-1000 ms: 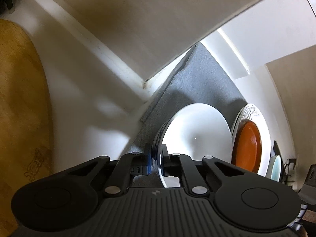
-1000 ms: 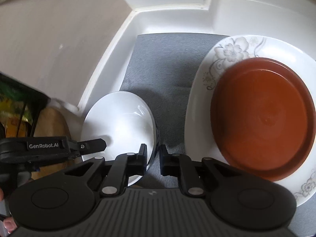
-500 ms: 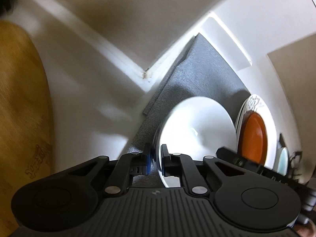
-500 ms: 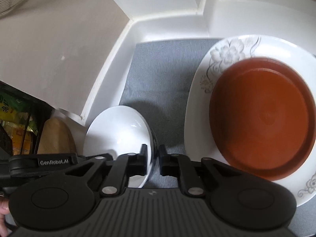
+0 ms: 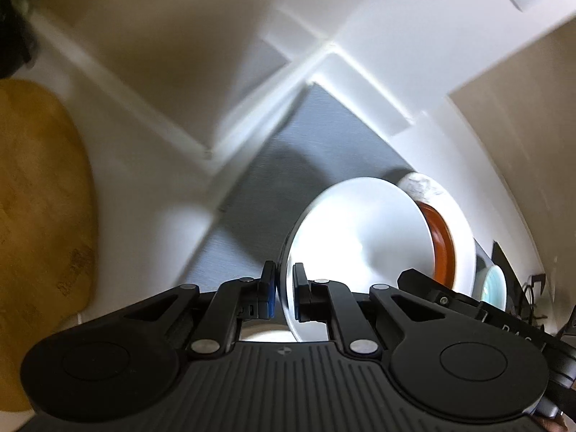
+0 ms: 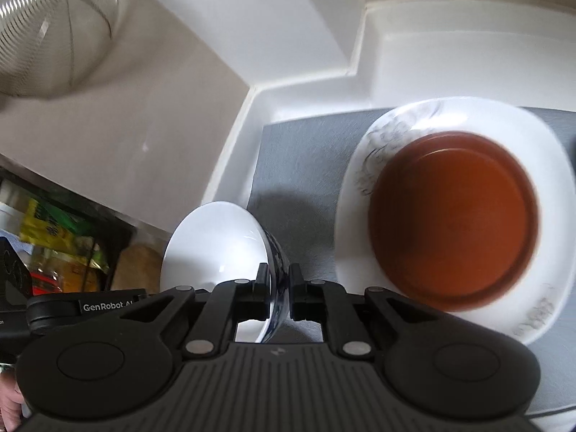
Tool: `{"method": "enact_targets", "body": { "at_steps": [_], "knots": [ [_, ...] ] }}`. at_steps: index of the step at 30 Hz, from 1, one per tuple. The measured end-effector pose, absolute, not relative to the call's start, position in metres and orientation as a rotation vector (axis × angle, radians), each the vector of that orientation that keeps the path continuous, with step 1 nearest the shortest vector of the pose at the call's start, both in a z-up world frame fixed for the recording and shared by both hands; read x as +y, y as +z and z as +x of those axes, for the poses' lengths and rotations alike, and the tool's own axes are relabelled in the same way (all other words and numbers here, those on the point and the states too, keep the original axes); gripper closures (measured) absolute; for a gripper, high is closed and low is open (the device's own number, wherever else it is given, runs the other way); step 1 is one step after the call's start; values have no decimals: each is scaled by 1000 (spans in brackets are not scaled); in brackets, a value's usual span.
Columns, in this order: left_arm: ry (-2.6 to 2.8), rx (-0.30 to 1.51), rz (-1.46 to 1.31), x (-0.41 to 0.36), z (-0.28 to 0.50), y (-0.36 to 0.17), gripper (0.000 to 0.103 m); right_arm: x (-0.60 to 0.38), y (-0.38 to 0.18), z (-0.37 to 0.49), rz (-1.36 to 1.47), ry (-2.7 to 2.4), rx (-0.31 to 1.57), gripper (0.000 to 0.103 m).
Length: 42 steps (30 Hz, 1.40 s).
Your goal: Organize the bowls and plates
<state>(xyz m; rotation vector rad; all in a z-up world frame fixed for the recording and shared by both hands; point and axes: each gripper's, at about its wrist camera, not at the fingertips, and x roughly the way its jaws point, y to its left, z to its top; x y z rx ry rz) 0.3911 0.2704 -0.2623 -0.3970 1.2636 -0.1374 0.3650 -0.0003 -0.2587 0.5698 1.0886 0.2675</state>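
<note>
Left hand-held gripper: clamped on bowl rim.
Right hand-held gripper: clamped on the same bowl.
Brown dish: on floral plate, gray mat.

floral plate motion-blurred, pattern smeared, teal dish mostly hidden, strainer cropped by the edge

Two close wrist views down onto the grey mat – shared white bowl; opposite rims
</note>
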Motion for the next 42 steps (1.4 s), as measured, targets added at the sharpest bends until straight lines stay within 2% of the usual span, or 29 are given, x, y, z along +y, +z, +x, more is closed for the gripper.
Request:
{"method": "enact_targets", "body": {
  "at_steps": [7,22,32,42],
  "knots": [
    [-233,1291,-357,207,389,-254,93,-59,-238,334,604,204,1026,91],
    [-531,1340,-126,14,398,-251,93,-221,-228,259,766,-78,894,90],
    [-574,1362,-11,-62,403,-256,93,-283,-238,252,770,-159,840,91],
    [-552,1407,32,-85,415,-272,93,-310,-276,257,859,-161,824,91]
  ]
}}
